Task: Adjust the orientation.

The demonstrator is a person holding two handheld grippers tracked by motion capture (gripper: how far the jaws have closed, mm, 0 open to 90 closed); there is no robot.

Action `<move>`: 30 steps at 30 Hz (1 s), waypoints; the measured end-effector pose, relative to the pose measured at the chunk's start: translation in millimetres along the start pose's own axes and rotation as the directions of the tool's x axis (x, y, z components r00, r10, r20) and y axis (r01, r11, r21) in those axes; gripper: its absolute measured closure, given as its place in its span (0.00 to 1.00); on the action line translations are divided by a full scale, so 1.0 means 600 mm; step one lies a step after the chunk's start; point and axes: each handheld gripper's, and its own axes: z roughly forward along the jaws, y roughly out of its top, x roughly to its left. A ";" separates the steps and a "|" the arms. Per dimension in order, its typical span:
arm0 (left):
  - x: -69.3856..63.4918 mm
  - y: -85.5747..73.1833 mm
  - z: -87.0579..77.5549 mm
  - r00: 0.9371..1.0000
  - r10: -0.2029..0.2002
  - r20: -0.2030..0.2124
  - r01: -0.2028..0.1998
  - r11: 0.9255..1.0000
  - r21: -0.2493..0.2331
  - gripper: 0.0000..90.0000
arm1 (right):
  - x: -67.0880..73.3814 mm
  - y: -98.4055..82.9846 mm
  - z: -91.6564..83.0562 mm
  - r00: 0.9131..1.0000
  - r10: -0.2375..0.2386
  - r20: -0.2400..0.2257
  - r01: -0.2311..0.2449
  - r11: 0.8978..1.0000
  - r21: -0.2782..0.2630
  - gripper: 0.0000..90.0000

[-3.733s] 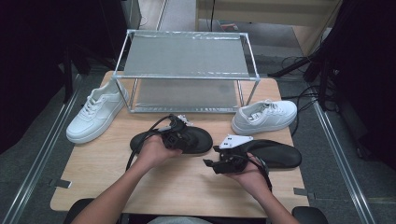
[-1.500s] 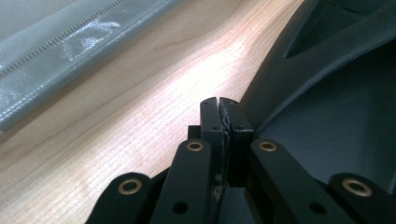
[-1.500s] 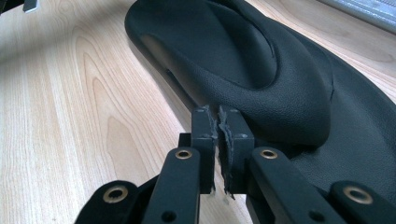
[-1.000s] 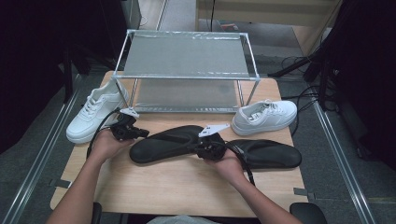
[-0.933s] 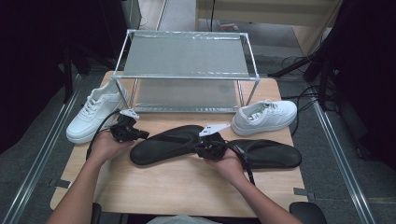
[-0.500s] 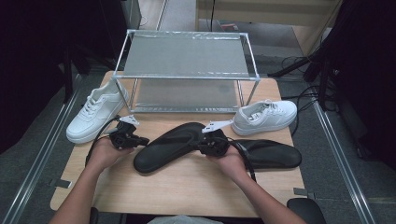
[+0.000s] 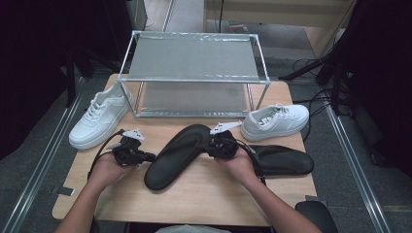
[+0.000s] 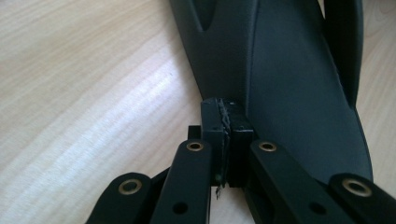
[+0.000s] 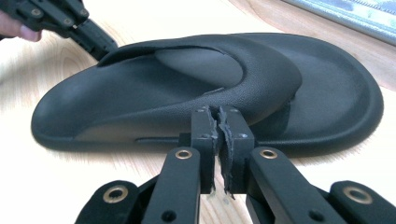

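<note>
A black flip-flop (image 7: 175, 155) lies slanted across the middle of the wooden table (image 7: 204, 199), toe end toward the rack. My left gripper (image 7: 151, 157) is shut, and its tips (image 8: 226, 116) rest against the side wall of the flip-flop (image 8: 280, 70) near the heel. My right gripper (image 7: 210, 145) is shut too. Its tips (image 9: 219, 114) sit at the lower edge of the strap of the flip-flop (image 9: 163, 88). I see nothing pinched between either pair of pads. The left gripper (image 9: 106, 46) appears at the far side in the right gripper view.
A second black flip-flop (image 7: 284, 160) lies to the right, behind my right hand. One white sneaker (image 7: 99, 116) stands at the left and another (image 7: 274, 121) at the right. A two-shelf metal rack (image 7: 194, 58) fills the back of the table.
The flip-flop has swung from lying crosswise to slanted, with its heel end nearer the person. The left hand moved toward the near edge with it. The right hand barely moved.
</note>
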 end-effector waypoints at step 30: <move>-0.072 -0.014 0.018 0.995 0.036 0.096 -0.038 0.999 0.021 0.96 | -0.007 0.016 0.019 0.999 0.008 0.046 -0.007 1.000 -0.027 0.99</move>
